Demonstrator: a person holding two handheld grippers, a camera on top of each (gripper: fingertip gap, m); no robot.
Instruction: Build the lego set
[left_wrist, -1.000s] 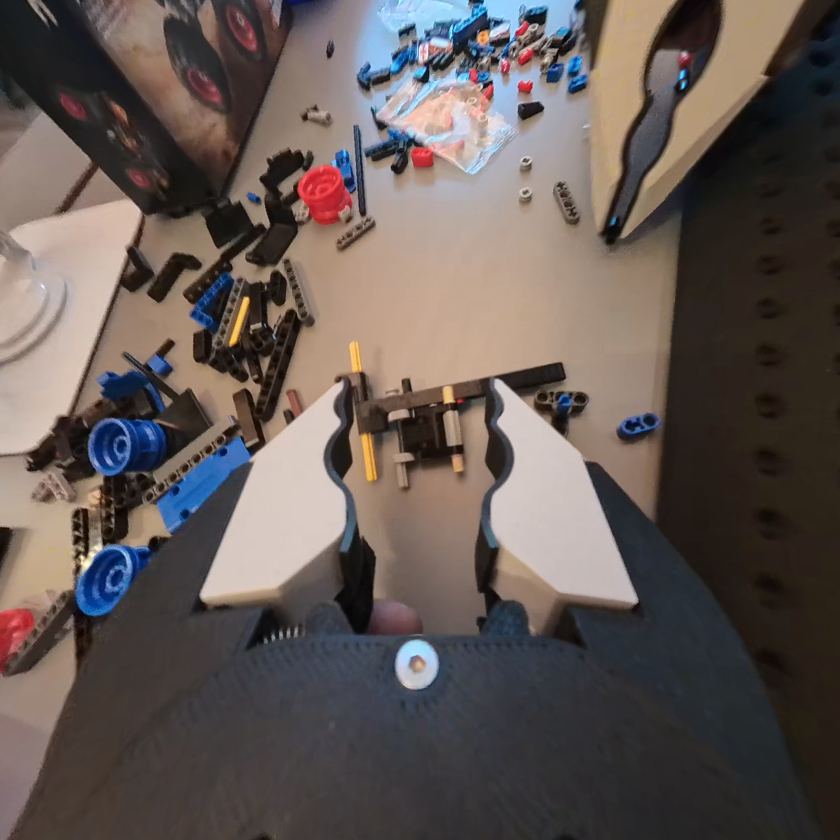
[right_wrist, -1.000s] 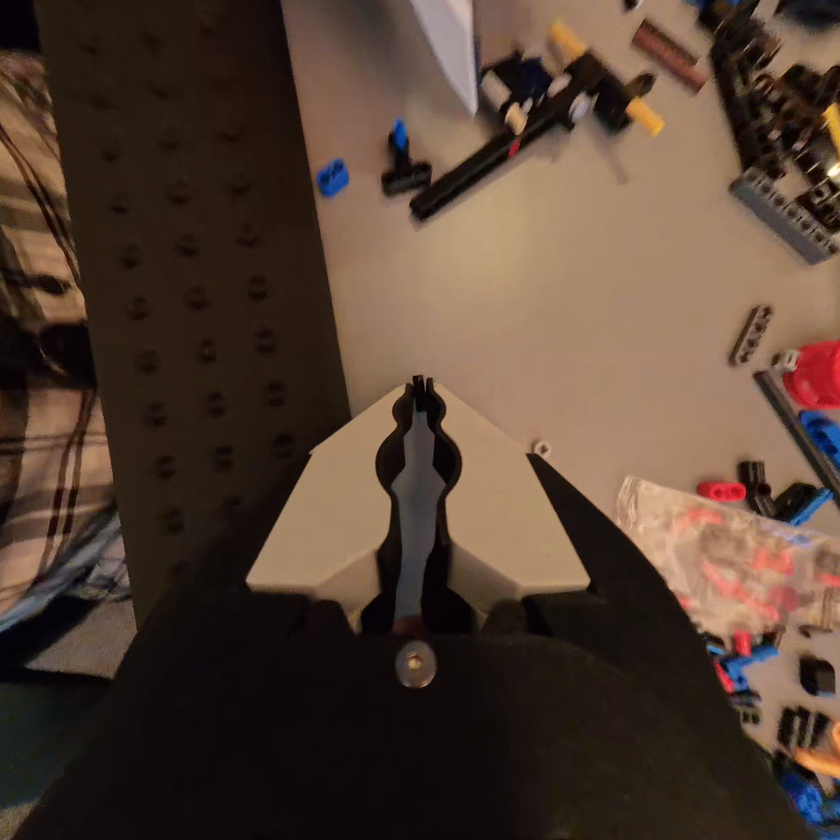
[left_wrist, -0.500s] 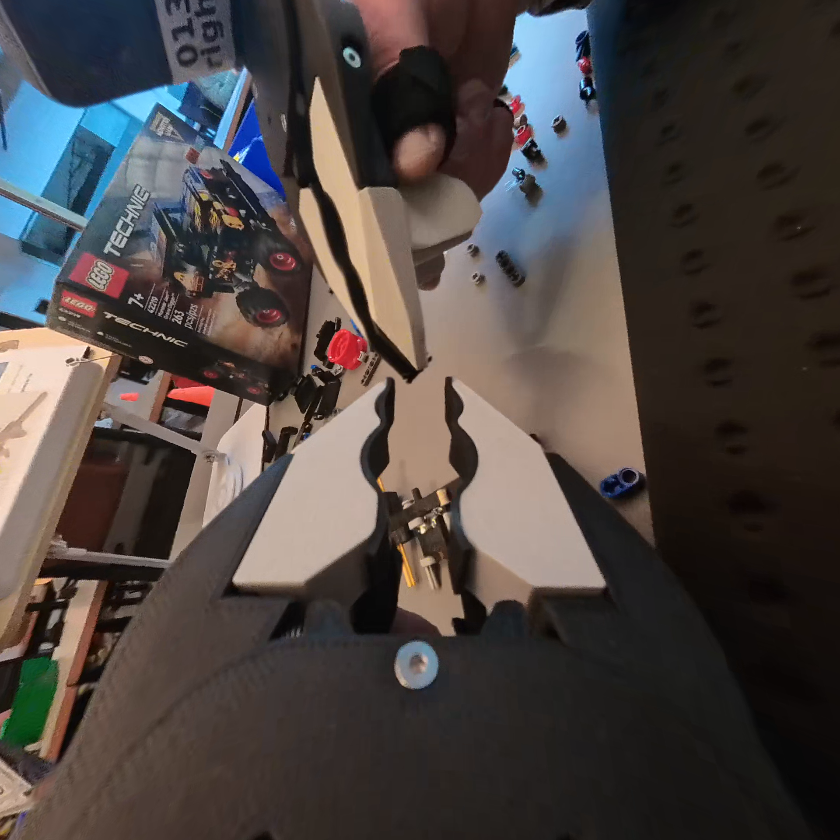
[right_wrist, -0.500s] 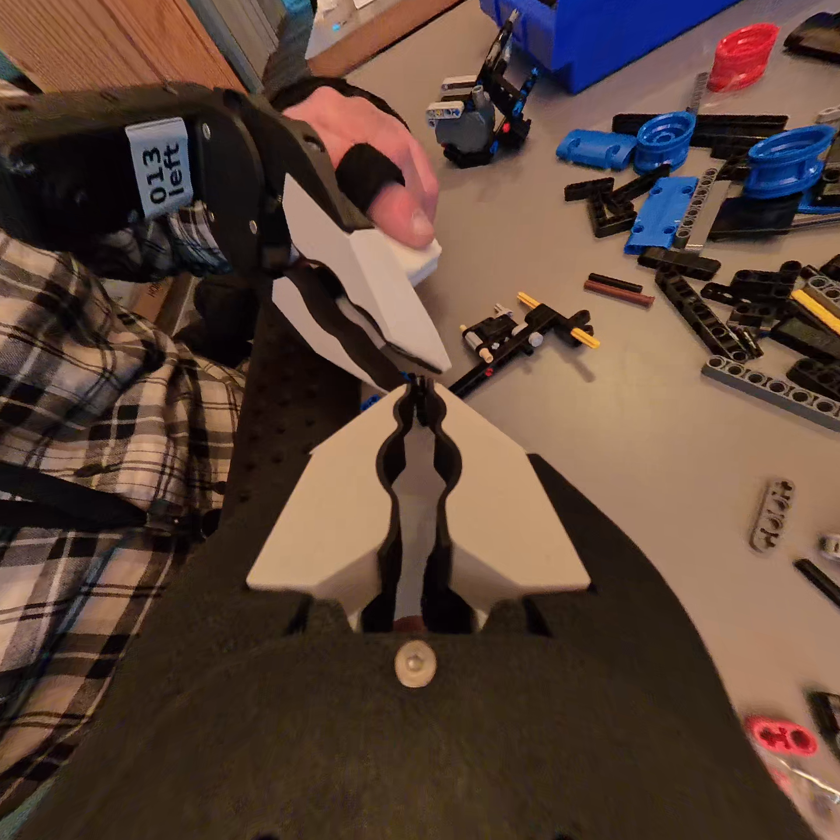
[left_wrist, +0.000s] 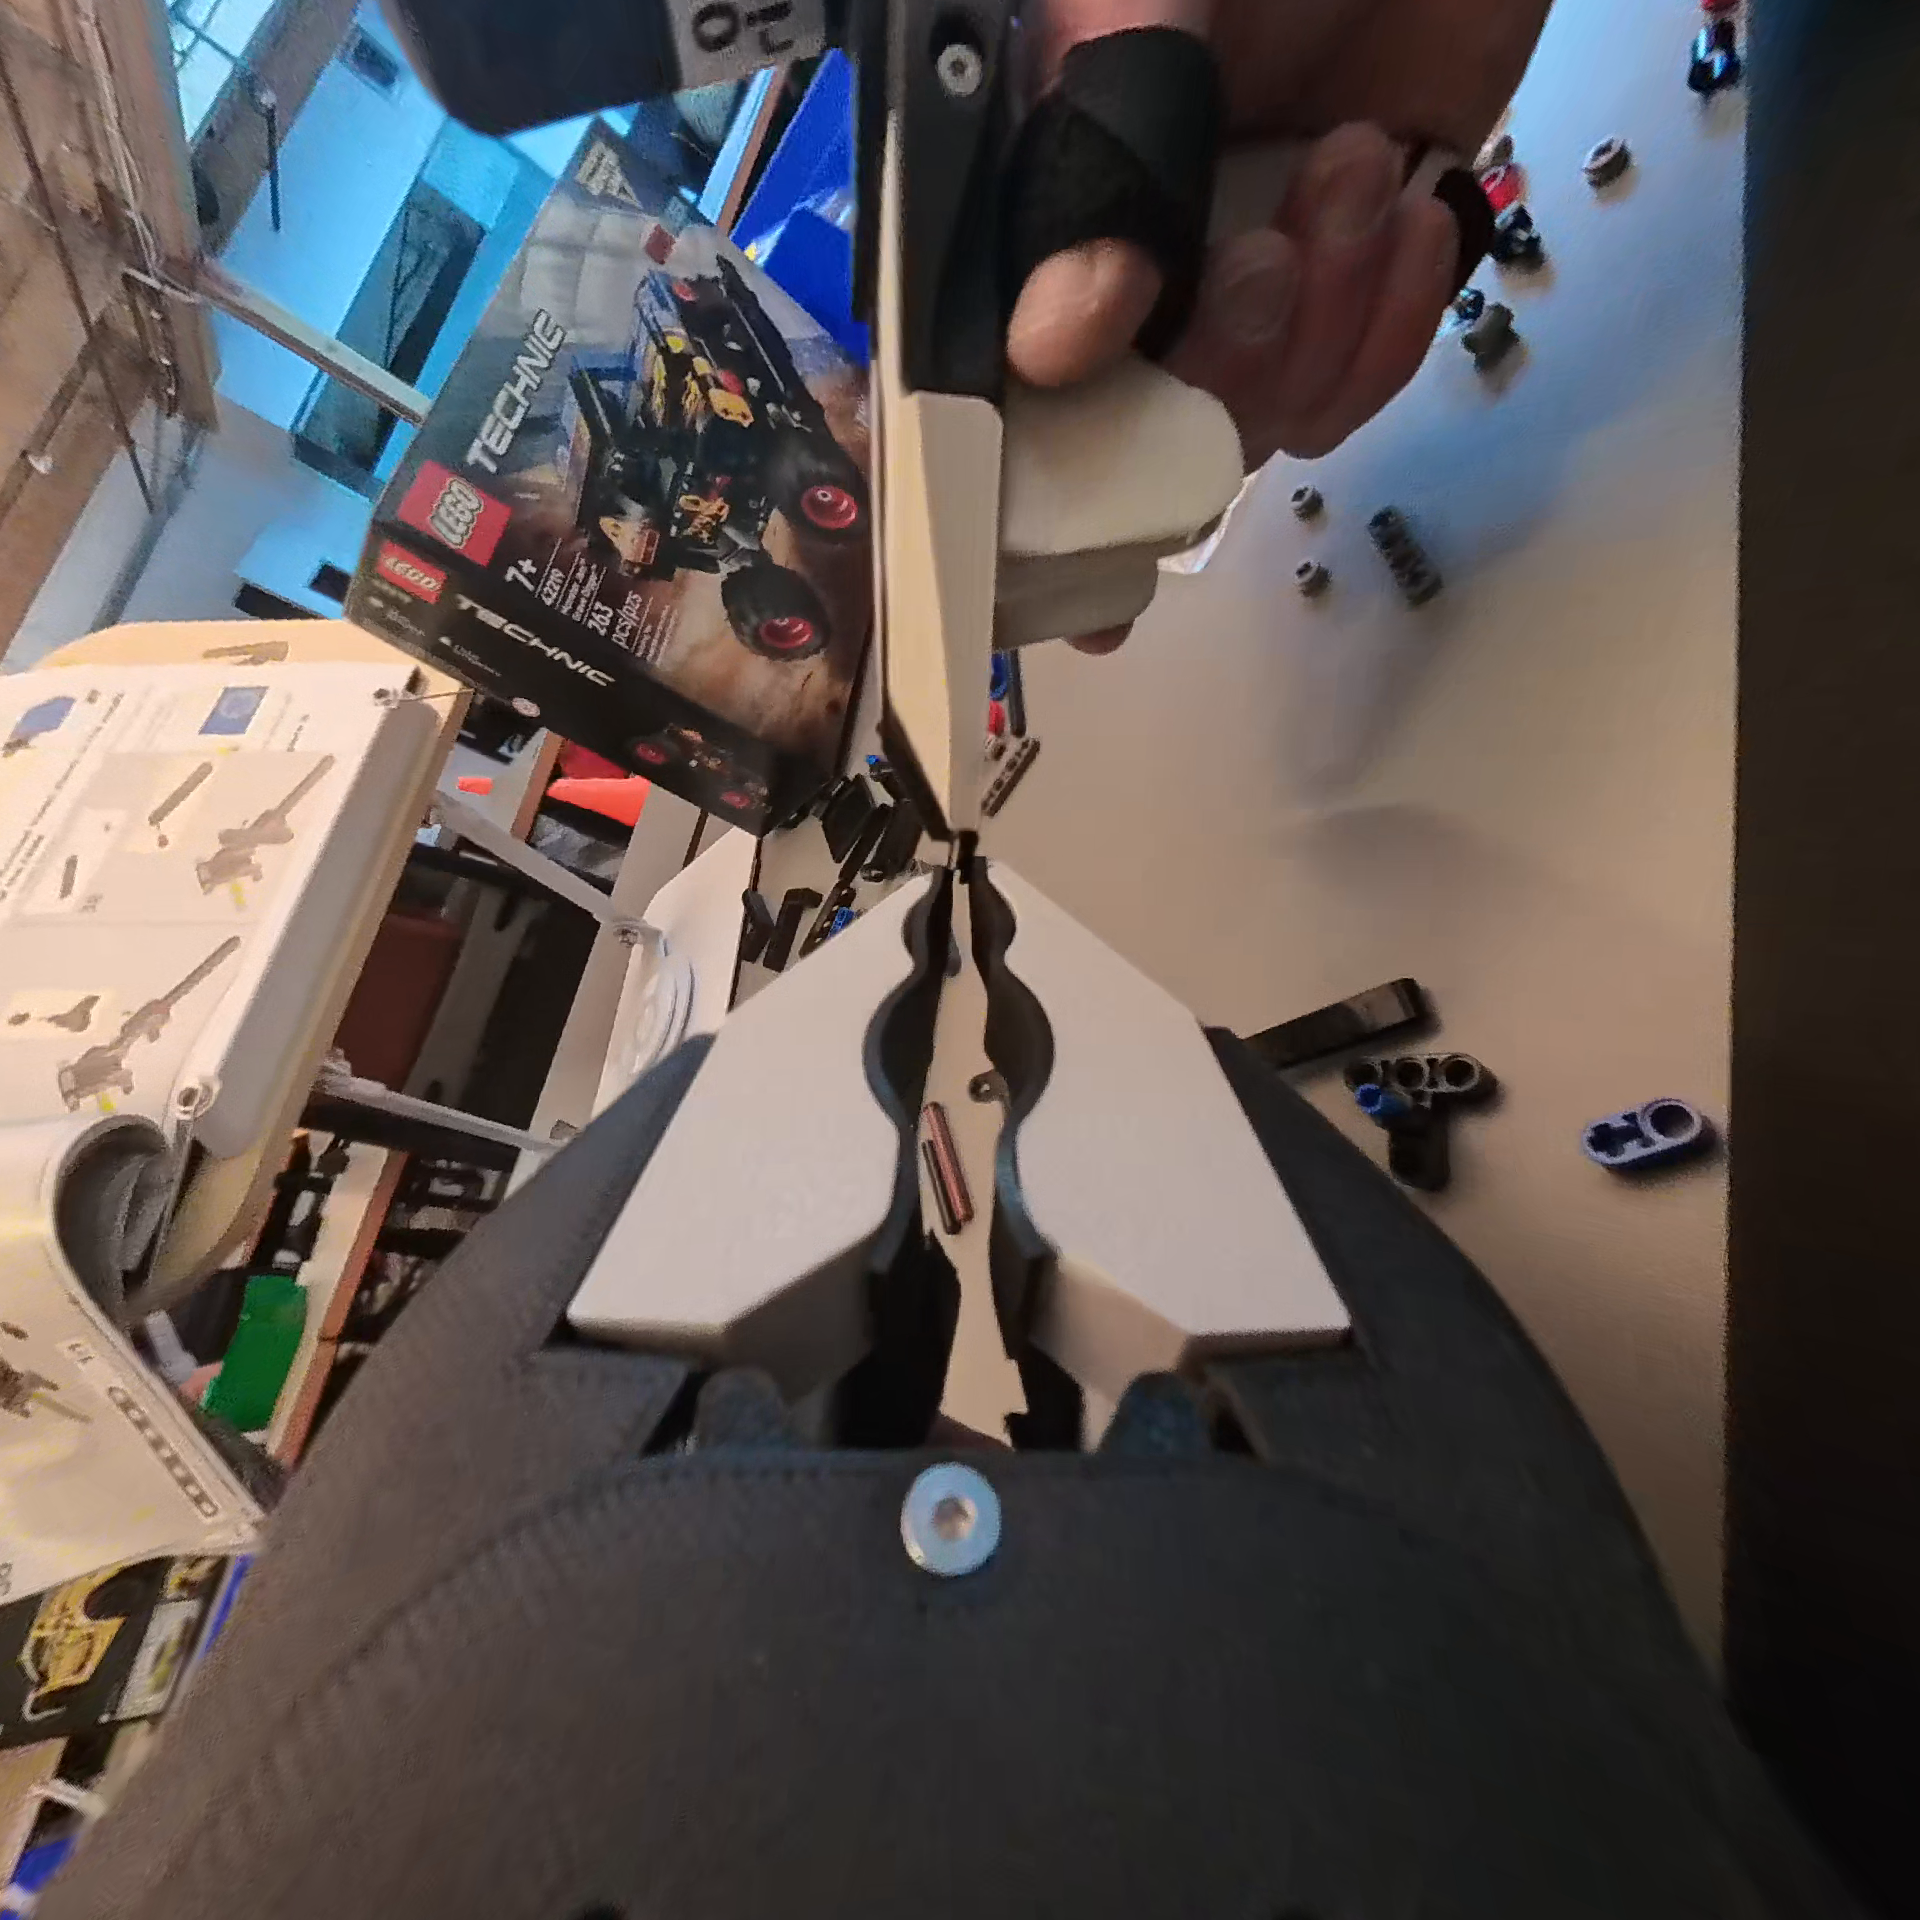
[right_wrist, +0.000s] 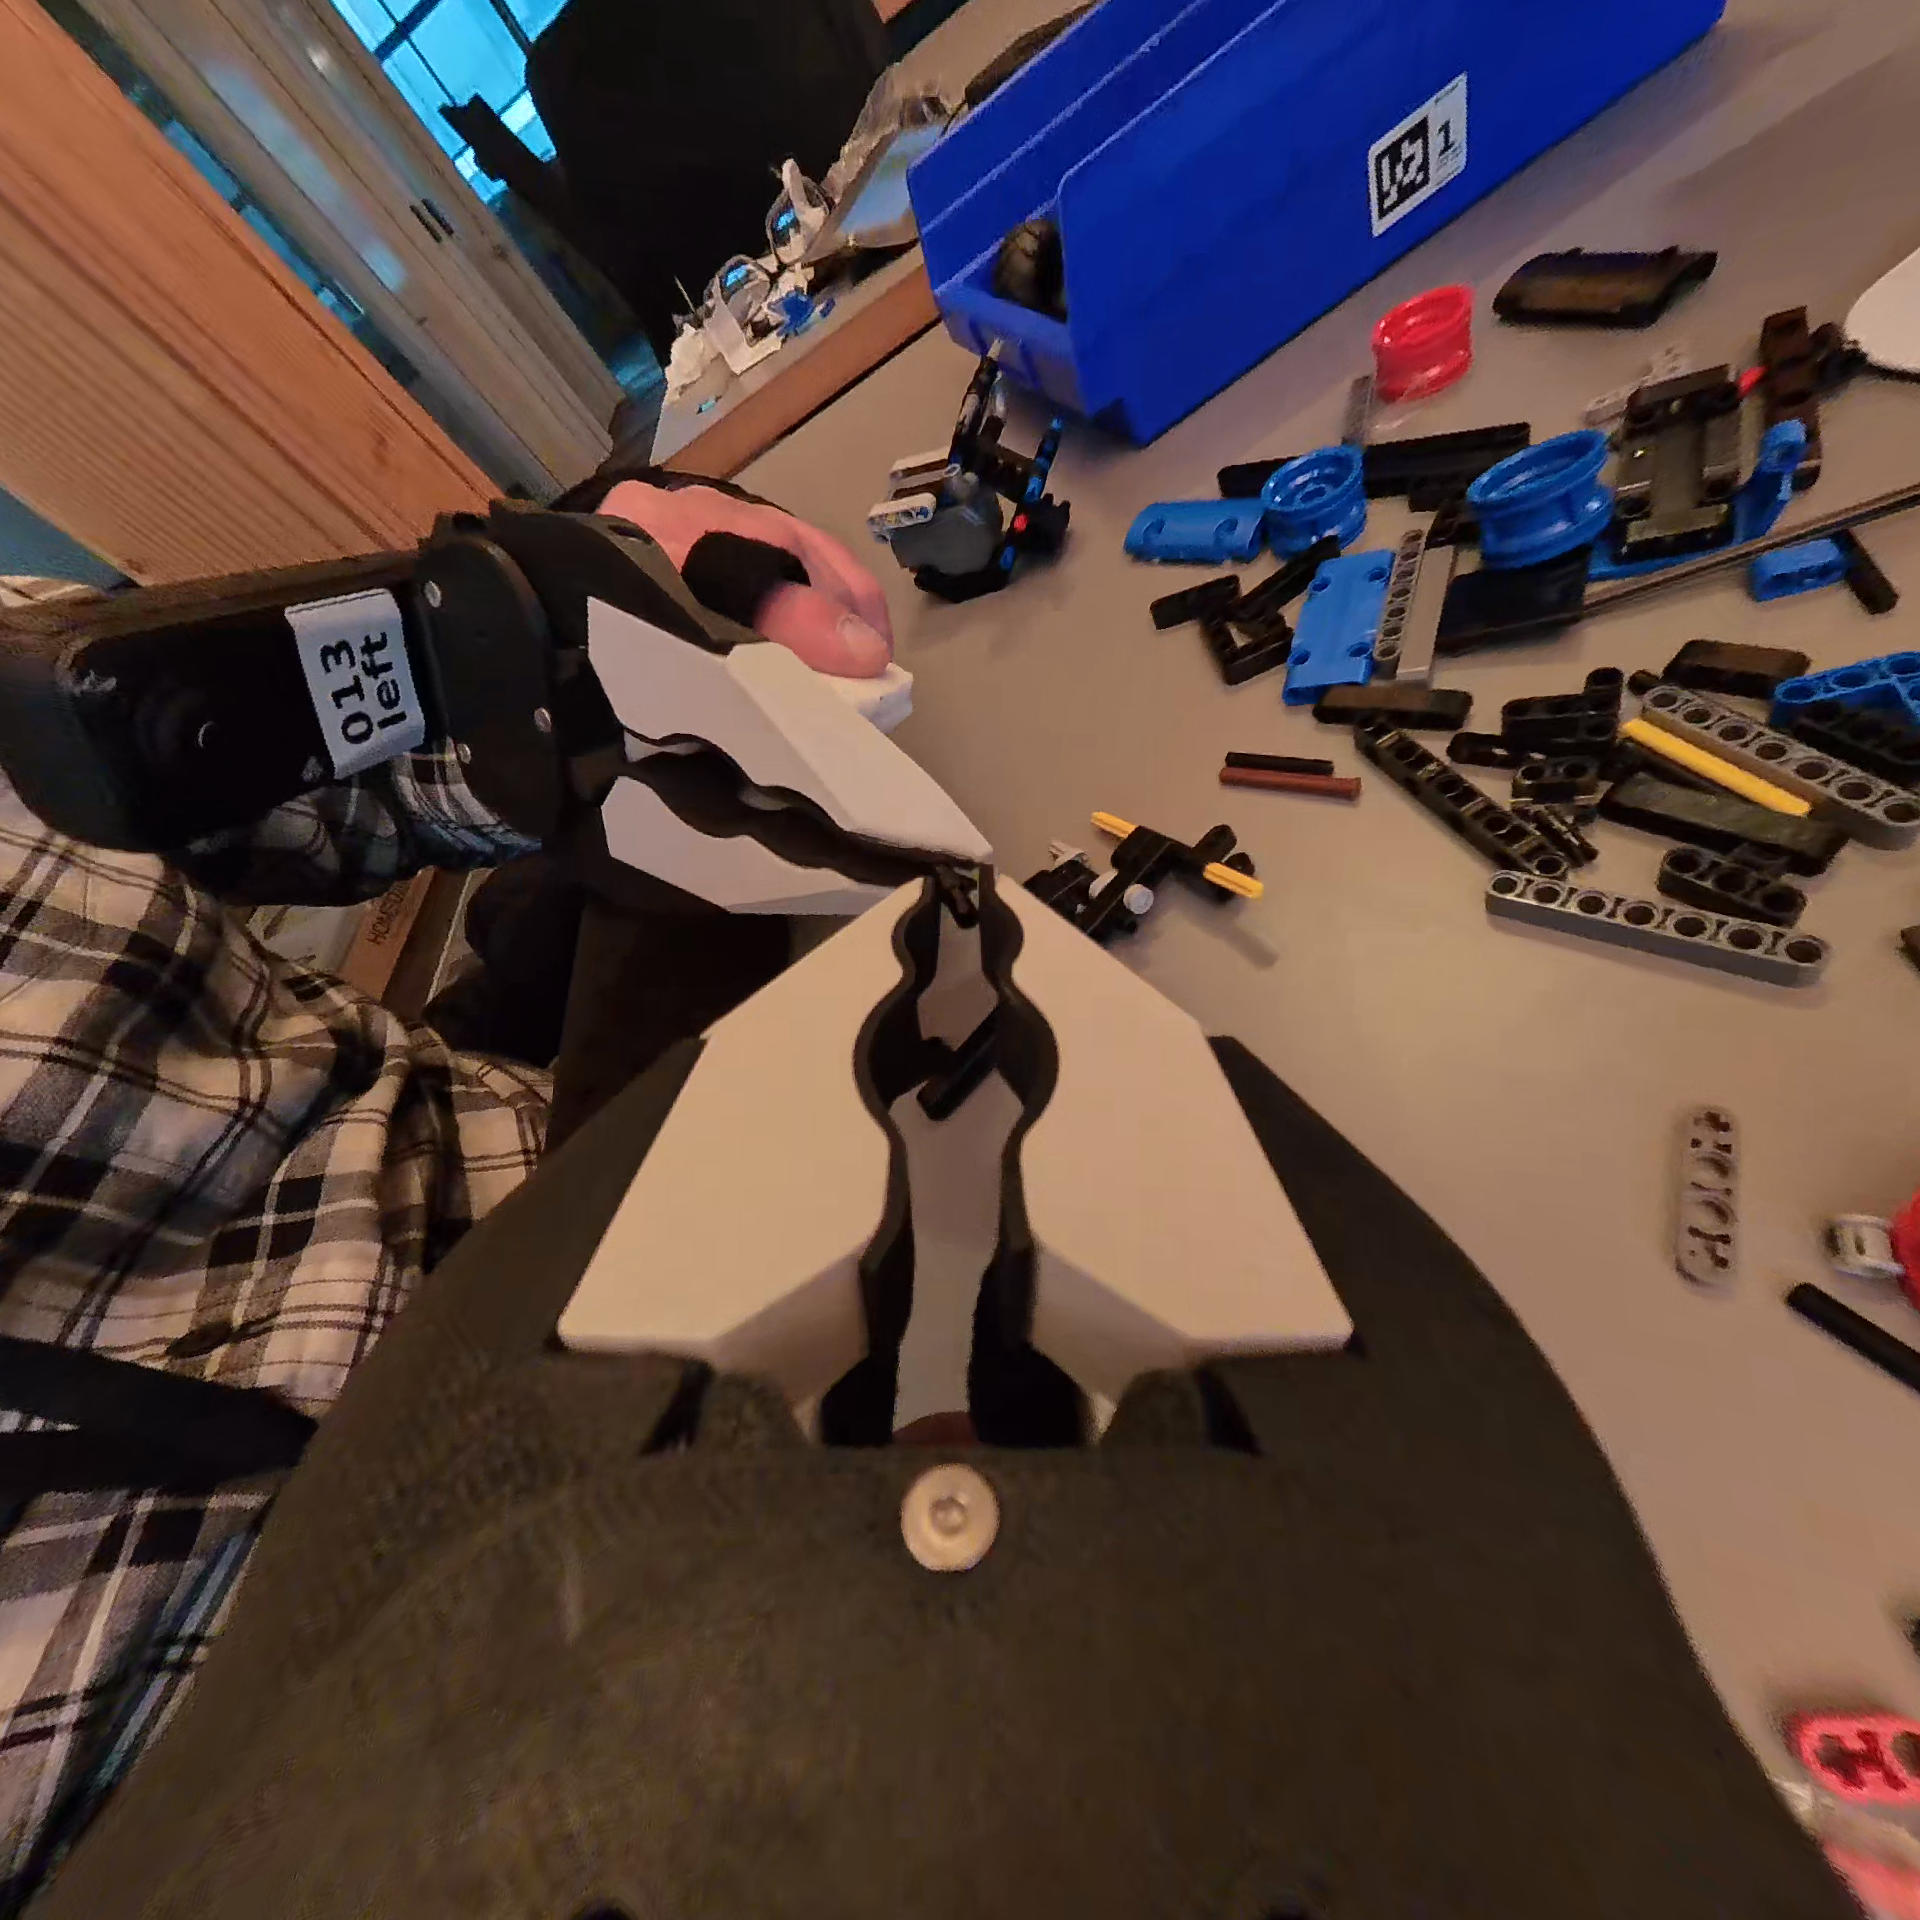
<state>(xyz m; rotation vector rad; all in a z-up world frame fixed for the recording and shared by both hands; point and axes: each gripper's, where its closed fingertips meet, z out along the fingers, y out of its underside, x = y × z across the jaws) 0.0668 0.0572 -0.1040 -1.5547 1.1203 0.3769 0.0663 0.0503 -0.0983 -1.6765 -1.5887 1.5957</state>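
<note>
My two grippers meet tip to tip above the grey table (left_wrist: 1195, 831). A small black pin (right_wrist: 957, 896) sits where the tips touch. My right gripper (right_wrist: 958, 902) is shut on it. My left gripper (left_wrist: 958, 883) is shut too, its tips closed on the same pin (left_wrist: 966, 847). In the right wrist view the left gripper (right_wrist: 971, 854) comes in from the left. In the left wrist view the right gripper (left_wrist: 961, 826) comes down from above. The part-built black assembly with a yellow axle (right_wrist: 1143, 873) lies on the table just beyond the tips.
The set's box (left_wrist: 644, 540) and the instruction booklet (left_wrist: 156, 831) are at the left. A blue bin (right_wrist: 1299, 187), blue wheels (right_wrist: 1538, 499), a red wheel (right_wrist: 1418, 343) and several loose beams (right_wrist: 1652, 925) lie far right. A black perforated mat (left_wrist: 1829, 831) lines the table's edge. Less than 4 cm separates the two grippers' tips. Left tips and right tips are each some 30 cm from the red wheel (right_wrist: 1418, 343).
My left gripper has risen from around the assembly, turned up and shut. The right gripper has come in with the pin until the two sets of tips meet.
</note>
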